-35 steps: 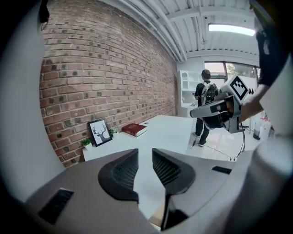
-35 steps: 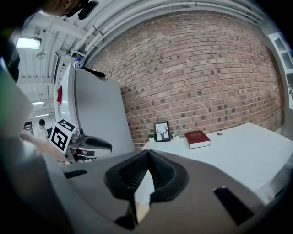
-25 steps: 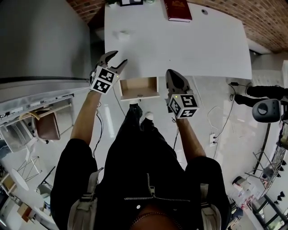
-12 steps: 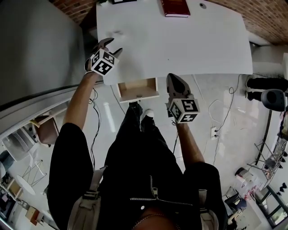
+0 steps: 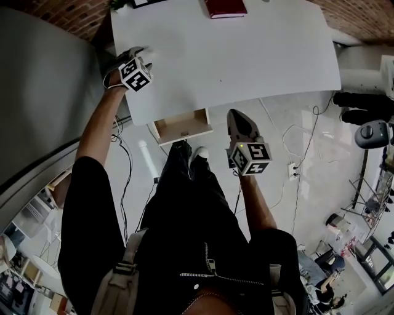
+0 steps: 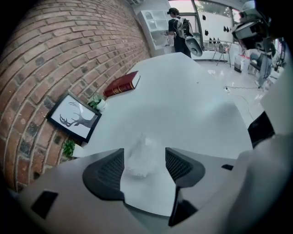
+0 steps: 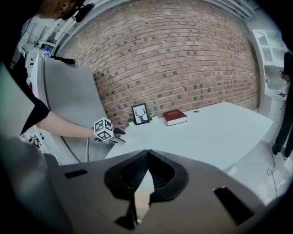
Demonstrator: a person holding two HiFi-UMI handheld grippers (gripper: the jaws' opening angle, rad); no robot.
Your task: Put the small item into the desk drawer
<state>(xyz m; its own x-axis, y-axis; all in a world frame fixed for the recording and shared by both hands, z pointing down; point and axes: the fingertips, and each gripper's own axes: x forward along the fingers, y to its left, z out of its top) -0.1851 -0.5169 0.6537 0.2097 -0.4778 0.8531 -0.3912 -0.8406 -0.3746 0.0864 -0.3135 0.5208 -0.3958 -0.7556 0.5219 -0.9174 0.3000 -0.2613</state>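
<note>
The small item [image 6: 139,157] is a crumpled whitish lump lying on the white desk [image 5: 246,55] near its left edge. My left gripper [image 5: 143,59] points down over it. Its jaws have just been opening and now stand wide on either side of the item, the ribbed pads [image 6: 110,170] clear of it. In the head view the gripper hides the item. The wooden drawer [image 5: 182,127] hangs pulled out under the desk's front edge. My right gripper [image 5: 237,114] is shut and empty, held beside the drawer's right end, off the desk.
A red book [image 5: 225,7] lies at the desk's far edge, with a framed deer picture [image 6: 73,118] and a small plant [image 6: 97,103] against the brick wall. A grey panel [image 5: 43,92] stands left of the desk. Cables and a socket [image 5: 293,174] lie on the floor at right.
My left gripper has moved away from the drawer, up and to the left onto the desk, and come down over the small item with wider jaws. The right gripper has dipped a little.
</note>
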